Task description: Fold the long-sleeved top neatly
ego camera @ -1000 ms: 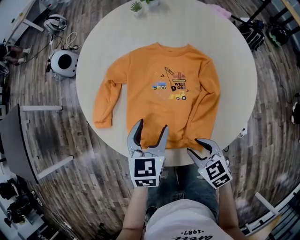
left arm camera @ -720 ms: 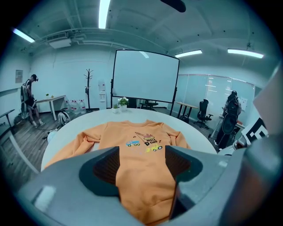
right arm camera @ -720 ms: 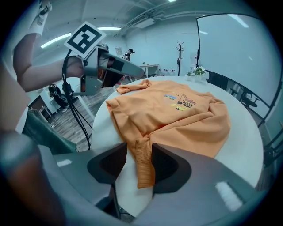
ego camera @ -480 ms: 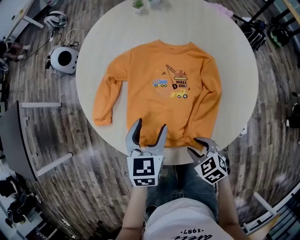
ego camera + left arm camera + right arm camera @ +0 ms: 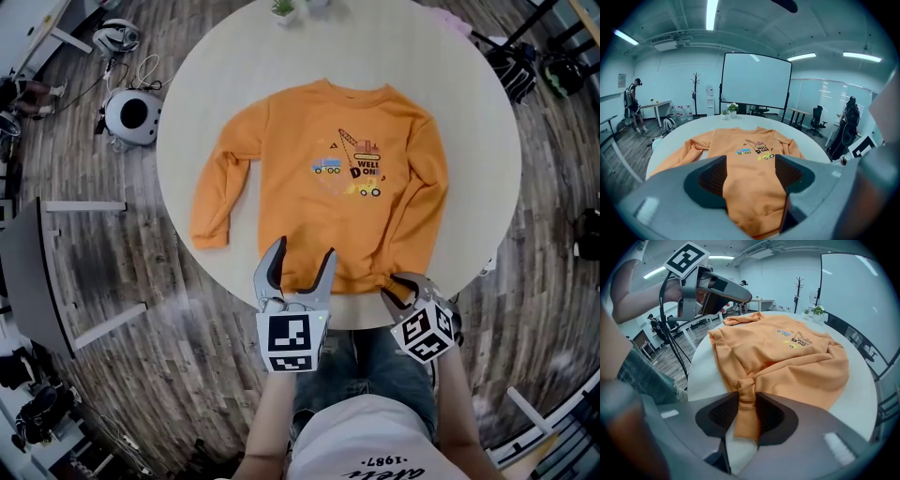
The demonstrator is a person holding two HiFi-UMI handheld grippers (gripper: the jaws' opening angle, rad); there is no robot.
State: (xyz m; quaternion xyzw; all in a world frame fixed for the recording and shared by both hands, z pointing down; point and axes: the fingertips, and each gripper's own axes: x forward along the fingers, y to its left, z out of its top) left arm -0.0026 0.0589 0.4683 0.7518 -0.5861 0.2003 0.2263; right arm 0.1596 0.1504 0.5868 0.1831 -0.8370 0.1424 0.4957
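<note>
An orange long-sleeved top (image 5: 319,197) lies flat, print side up, on the round pale table (image 5: 478,122), with its hem toward me. My left gripper (image 5: 300,256) hovers over the left part of the hem, jaws wide apart and nothing pinched; in the left gripper view the top (image 5: 750,197) shows between them. My right gripper (image 5: 401,287) is at the near right corner of the top. In the right gripper view it (image 5: 746,411) is shut on a ribbed orange band (image 5: 746,399); whether that band is hem or cuff I cannot tell.
A small potted plant (image 5: 284,9) stands at the table's far edge. On the wooden floor at the left sit a white round device (image 5: 131,114) and a grey furniture piece (image 5: 37,281). Black chairs (image 5: 511,66) stand at the far right. My legs are against the table's near edge.
The right gripper has closed onto the ribbed band at the top's near right corner. The left gripper has stayed open over the hem.
</note>
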